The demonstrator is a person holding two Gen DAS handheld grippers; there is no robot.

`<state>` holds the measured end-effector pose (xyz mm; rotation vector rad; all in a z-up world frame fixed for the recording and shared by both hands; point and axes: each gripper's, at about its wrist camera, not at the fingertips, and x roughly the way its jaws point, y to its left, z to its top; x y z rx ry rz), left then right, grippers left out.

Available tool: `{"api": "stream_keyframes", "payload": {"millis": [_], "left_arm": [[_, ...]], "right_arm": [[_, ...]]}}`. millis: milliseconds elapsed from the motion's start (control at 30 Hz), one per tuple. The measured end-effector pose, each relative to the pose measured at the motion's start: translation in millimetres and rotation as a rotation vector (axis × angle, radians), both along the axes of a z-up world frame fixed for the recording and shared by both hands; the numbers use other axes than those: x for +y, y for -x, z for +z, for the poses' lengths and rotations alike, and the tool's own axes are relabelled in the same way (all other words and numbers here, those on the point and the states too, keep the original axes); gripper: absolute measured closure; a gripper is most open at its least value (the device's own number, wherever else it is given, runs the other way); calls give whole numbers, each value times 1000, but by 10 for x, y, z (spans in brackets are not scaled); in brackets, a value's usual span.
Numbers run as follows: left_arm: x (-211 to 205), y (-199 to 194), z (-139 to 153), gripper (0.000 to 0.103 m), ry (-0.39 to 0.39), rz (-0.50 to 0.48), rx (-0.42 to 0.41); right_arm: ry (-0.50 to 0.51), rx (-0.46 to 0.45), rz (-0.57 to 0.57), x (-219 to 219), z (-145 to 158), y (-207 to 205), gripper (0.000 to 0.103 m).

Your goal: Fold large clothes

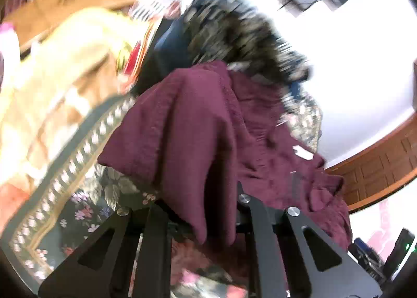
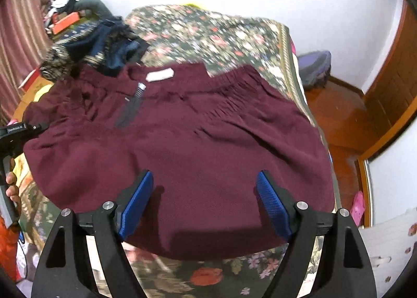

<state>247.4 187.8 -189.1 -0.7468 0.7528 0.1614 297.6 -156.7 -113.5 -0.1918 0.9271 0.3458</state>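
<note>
maroon garment [image 2: 182, 146] lies mostly flat on the floral bedspread [image 2: 208, 26], waistband toward the far side. left gripper [image 1: 208, 222] has its jaws pinched together on a corner fold of the cloth, lifted and draping over the linkage. right gripper [image 2: 204, 193] hovers above the near hem, blue pads [image 2: 136, 201] wide apart, holding nothing. risks: 1-sided pull skews the fold or drags the whole piece; thin pinch may slip; the dark patterned clothes pile [image 2: 93, 45] touching the far-left edge could snag.

Right claw [image 2: 204, 188]: black arms, silver screws, blue pads [image 2: 138, 201] (ribbed texture).
</note>
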Motion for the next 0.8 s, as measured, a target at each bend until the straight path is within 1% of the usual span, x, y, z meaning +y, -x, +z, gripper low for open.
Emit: {"api": "stream_keyframes", "payload": {"millis": [100, 233, 333, 367, 433, 467, 600, 700, 767, 800], "left_arm": [[-77, 203, 363, 92, -72, -4, -84], [-140, 466, 796, 92, -126, -3, -185], [-162, 614, 1044, 92, -181, 10, -231], [-166, 650, 1108, 92, -199, 16, -241], [-184, 675, 1216, 92, -244, 26, -248], [-195, 662, 1247, 92, -260, 30, -244], [-264, 551, 1302, 92, -326, 33, -214], [-382, 491, 1345, 92, -363, 26, -218], [-448, 457, 1378, 92, -375, 9, -227], [-513, 423, 1403, 92, -386, -2, -232]], "right_arm": [[-23, -17, 48, 194, 101, 61, 24], [-29, -3, 121, 498, 93, 115, 24], [-32, 59, 190, 771, -46, 158, 24], [-46, 104, 226, 901, -153, 178, 24], [-53, 152, 261, 1078, -301, 204, 24], [-56, 181, 294, 1226, -425, 238, 24], [-73, 298, 361, 1587, -753, 285, 24], [-98, 311, 366, 1636, -738, 261, 24], [-148, 312, 359, 1532, -643, 216, 25], [-180, 298, 343, 1447, -570, 191, 24]]}}
